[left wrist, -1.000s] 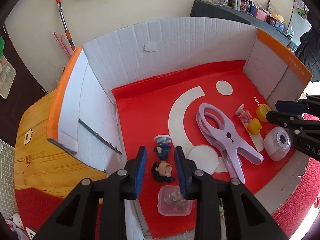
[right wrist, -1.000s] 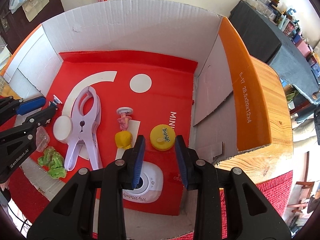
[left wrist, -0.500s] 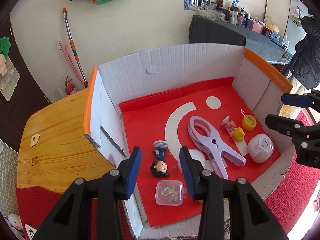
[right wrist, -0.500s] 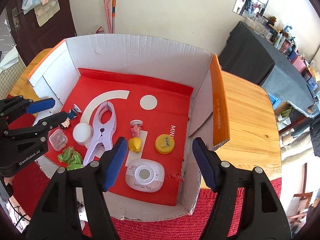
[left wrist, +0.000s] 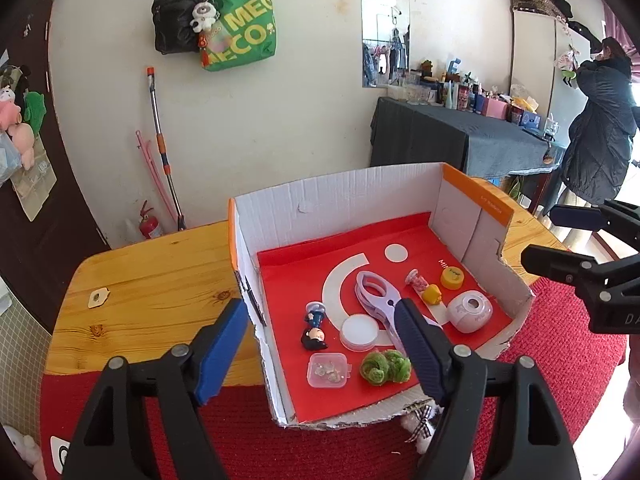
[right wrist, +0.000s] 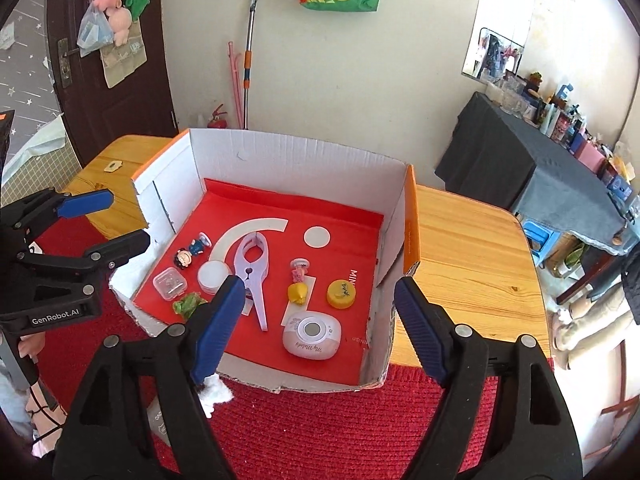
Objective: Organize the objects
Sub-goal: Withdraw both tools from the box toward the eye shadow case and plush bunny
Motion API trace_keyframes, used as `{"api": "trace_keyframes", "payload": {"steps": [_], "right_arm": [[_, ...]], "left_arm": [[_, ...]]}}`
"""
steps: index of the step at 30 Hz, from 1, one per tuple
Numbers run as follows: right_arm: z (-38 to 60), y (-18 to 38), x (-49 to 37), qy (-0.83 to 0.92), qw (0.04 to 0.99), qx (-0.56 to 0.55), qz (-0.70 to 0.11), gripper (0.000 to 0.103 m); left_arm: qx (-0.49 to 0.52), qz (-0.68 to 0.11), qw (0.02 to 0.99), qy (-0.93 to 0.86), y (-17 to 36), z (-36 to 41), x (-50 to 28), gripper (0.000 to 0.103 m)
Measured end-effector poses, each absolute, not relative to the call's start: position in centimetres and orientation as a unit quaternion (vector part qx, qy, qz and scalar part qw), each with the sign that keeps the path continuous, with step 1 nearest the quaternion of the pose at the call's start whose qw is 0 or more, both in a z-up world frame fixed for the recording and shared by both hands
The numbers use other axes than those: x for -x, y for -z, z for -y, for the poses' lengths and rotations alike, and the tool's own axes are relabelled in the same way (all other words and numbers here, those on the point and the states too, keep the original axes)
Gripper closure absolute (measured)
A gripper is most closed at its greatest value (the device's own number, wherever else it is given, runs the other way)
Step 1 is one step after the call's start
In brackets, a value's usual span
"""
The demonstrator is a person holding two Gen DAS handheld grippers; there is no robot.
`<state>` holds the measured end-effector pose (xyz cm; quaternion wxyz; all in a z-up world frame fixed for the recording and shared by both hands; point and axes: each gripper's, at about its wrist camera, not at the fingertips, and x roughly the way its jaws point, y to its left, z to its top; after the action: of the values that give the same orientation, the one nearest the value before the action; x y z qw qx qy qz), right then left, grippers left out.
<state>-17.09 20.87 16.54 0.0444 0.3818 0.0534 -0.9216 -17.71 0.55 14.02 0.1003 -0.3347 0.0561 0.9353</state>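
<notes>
Both tongs empty and opening: left tongs (left wrist: 320, 344) low centre of the left view, right tongs (right wrist: 316, 328) low centre of the right view, blue pads spread wide with nothing pinched between them. Each pair also visible at the edge of the other's view.

Box (left wrist: 344, 188) in mid-frame, open at the top, red-lined. Inside, all apart from the pads: figurine (left wrist: 314, 330) and clear case (left wrist: 327, 370) lower left of the floor, white lid (left wrist: 360, 330) and green scrunchie (left wrist: 385, 366) lower centre, big clip (left wrist: 376, 298) in the middle, pink speaker (left wrist: 469, 312), yellow cap (left wrist: 452, 278) and yellow toy (left wrist: 432, 294) to the right.

Sorting probably finished or paused, with everything resting inside the box. To do this step well: draw both tongs straight back over the torn front edge, clear of the walls, jaws kept wide so nothing snags or tips. Light pieces near the front could be knocked by a low pass.

Box on a wooden counter (left wrist: 160, 280), red rug (right wrist: 320, 420) nearest the cameras. Behind, a cream wall with a green bag (left wrist: 240, 32), a mop pole, a dark-draped table of bottles at right, a person in a dark coat at the far right.
</notes>
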Motion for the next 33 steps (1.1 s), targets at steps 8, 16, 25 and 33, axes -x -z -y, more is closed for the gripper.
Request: {"api": "trace_keyframes", "payload": {"steps": [8,16,25,33], "right_arm": [[-21.6,-18.2,12.2,0.946,0.046,-0.319,-0.032,0.011],[-21.1,-17.1,8.6,0.957,0.040,-0.286,-0.019,0.005],[-21.8,-11.6,6.2,0.954,0.017,-0.297,0.026,0.005],[-23.4,-7.1,6.4,0.934,0.005,-0.353,0.059,0.005]], "left_arm": [[0.300,-0.042,0.102,-0.948,-14.6,-0.4,13.5,0.012],[0.288,-0.015,0.086,-0.954,-13.0,-0.1,10.6,0.007],[0.343,0.026,0.078,-0.936,-7.8,0.2,8.1,0.006],[0.373,-0.004,0.102,-0.922,-4.9,-2.1,6.9,0.006]]}}
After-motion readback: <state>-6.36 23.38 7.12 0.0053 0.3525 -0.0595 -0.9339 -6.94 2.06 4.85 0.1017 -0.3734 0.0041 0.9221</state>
